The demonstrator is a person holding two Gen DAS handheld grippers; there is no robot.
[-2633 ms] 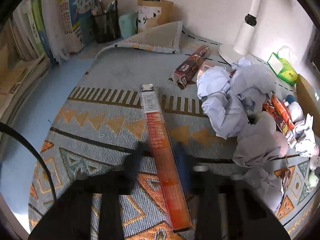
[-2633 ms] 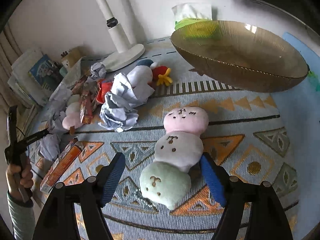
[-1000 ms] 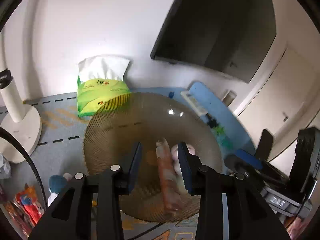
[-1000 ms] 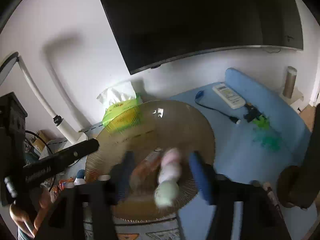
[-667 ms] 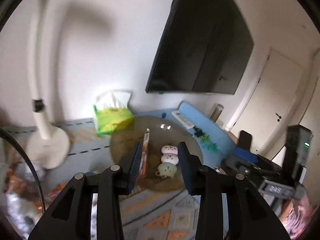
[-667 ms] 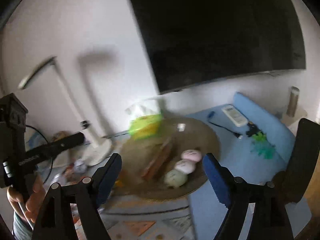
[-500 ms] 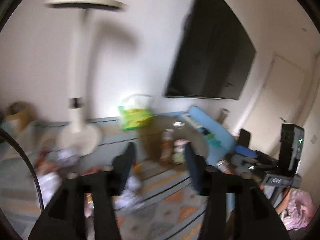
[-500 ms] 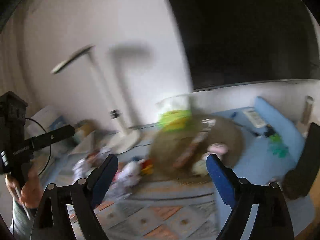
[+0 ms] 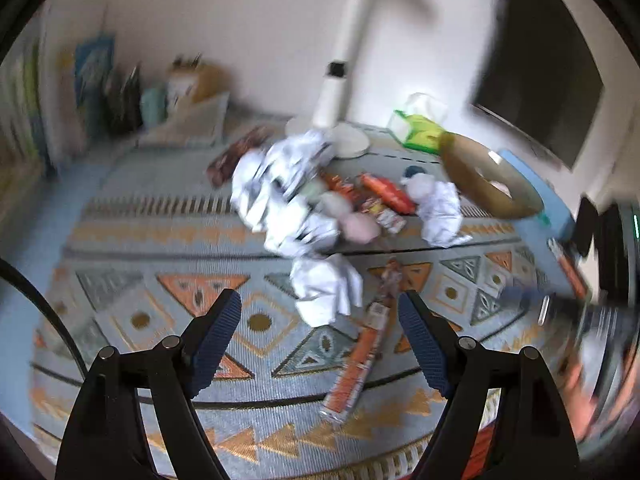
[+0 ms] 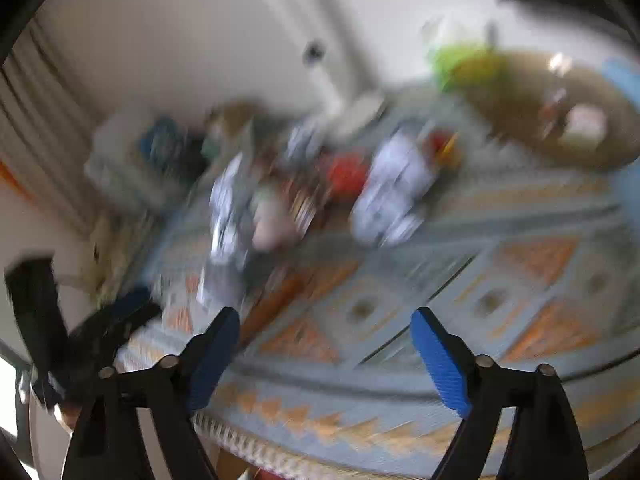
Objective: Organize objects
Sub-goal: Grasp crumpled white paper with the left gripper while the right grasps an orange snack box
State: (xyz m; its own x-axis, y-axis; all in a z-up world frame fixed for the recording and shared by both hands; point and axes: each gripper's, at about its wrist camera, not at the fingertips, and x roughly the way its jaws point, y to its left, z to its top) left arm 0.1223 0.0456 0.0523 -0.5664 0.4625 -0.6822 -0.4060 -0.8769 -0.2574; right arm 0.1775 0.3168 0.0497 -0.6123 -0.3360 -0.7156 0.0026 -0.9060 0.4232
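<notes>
My left gripper [image 9: 320,316] is open and empty above the patterned cloth. A long orange box [image 9: 362,350] lies just ahead of it, beside a crumpled white paper [image 9: 324,288]. More crumpled papers [image 9: 280,184], snack packets [image 9: 386,190] and a pink plush [image 9: 358,226] are piled further back. The brown glass bowl [image 9: 486,184] stands at the right. My right gripper [image 10: 324,332] is open and empty; its view is blurred. There the bowl [image 10: 532,100] holds a pink plush [image 10: 584,124] and a box.
A white lamp base [image 9: 348,140] and a green tissue pack [image 9: 420,130] stand behind the pile. Books and pen holders [image 9: 120,92] line the back left. The other gripper [image 9: 580,312] shows at the right edge. A dark screen [image 9: 540,92] hangs on the wall.
Both grippers have let go of the orange box and the plush in the bowl, opened wide and swung back left and down toward the pile on the cloth.
</notes>
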